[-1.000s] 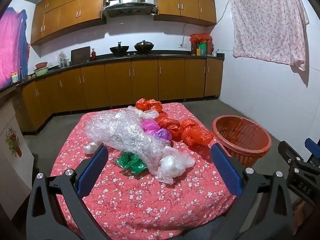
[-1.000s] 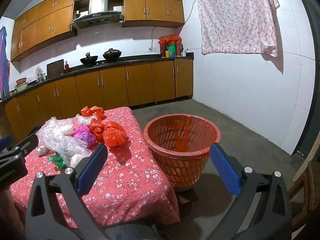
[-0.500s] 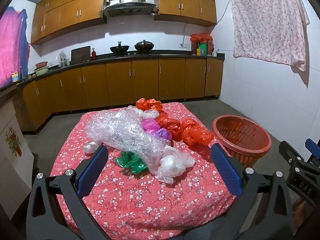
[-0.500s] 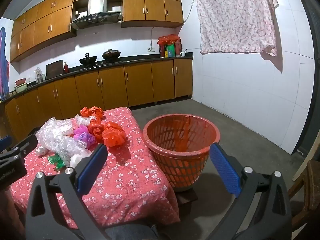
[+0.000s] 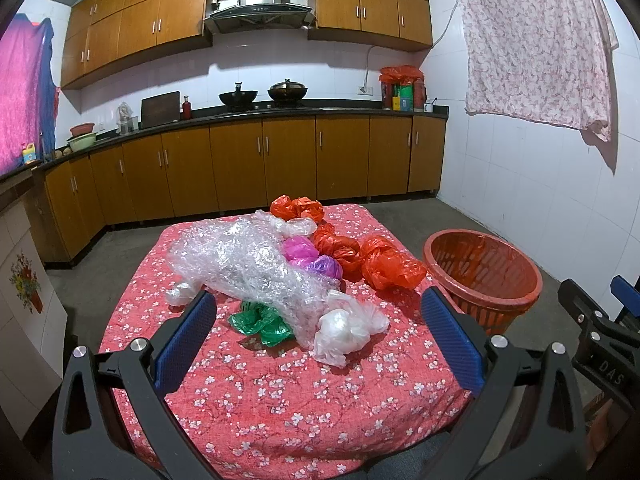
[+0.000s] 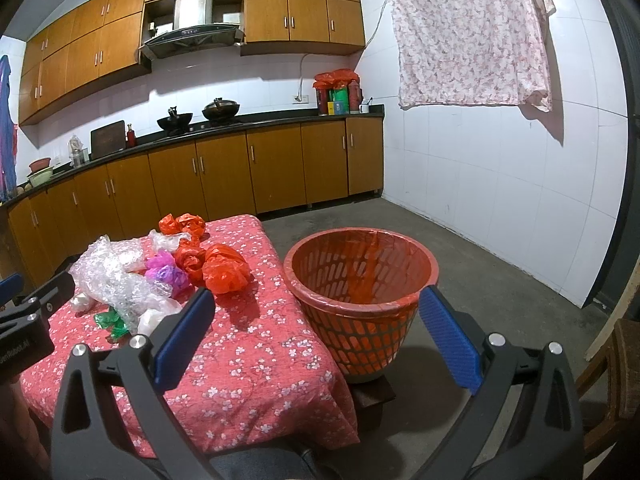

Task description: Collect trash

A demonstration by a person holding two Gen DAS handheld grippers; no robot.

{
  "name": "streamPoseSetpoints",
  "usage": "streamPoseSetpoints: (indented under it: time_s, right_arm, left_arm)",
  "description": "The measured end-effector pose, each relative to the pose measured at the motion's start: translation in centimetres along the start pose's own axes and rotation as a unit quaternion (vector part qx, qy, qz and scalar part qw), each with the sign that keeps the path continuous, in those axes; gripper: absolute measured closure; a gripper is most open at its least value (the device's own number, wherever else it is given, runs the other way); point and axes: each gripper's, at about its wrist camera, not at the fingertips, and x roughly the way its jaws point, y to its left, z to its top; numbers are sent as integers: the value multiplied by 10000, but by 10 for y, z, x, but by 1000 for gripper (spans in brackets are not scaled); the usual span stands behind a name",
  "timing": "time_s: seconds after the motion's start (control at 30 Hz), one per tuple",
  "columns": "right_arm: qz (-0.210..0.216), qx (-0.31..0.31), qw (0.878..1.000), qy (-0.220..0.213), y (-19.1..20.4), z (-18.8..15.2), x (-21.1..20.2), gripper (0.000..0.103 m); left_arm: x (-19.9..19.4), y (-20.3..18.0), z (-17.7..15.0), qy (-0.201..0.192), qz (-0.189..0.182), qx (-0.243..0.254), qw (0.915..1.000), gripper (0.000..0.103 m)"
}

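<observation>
Ahead of the wide-open left tool [image 5: 318,332], bagged trash [image 5: 280,268] on the table [image 5: 304,408]

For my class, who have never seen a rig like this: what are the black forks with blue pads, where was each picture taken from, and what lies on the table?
No robot here: a person holds two hand grippers, each carrying a forward-looking camera. One picture looks along the left gripper, the other along the right gripper. Both are open and hold nothing. On the red flowered table lie crumpled trash: bubble wrap, a green bag, a white bag, pink and purple bags, and red bags. Beside the table stands an orange basket.
</observation>
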Motion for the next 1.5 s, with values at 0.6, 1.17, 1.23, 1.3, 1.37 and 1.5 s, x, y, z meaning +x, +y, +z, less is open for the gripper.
streamPoseSetpoints:
  time_s: [0.6, 1.17, 1.23, 1.3, 1.37, 1.5]
  right_arm:
    - [-3, 8, 10000, -2, 0, 0, 0, 4]
    - [-10, 11, 10000, -5, 0, 0, 0, 4]
    - [-6, 22, 10000, 13, -2, -1, 0, 4]
    - [-7, 26, 10000, 26, -5, -1, 0, 4]
    - [-10, 27, 10000, 32, -6, -1, 0, 4]
    - [-7, 29, 10000, 30, -5, -2, 0, 4]
  left_arm:
    - [0, 0, 0, 5, 5, 3, 10000, 2]
    - [1, 0, 0, 8, 4, -3, 10000, 2]
    - [1, 0, 0, 18, 1, -5, 10000, 2]
    - [3, 1, 2, 27, 3, -8, 10000, 2]
    - [3, 1, -1, 36, 3, -14, 10000, 2]
    - [6, 0, -4, 51, 9, -25, 10000, 2]
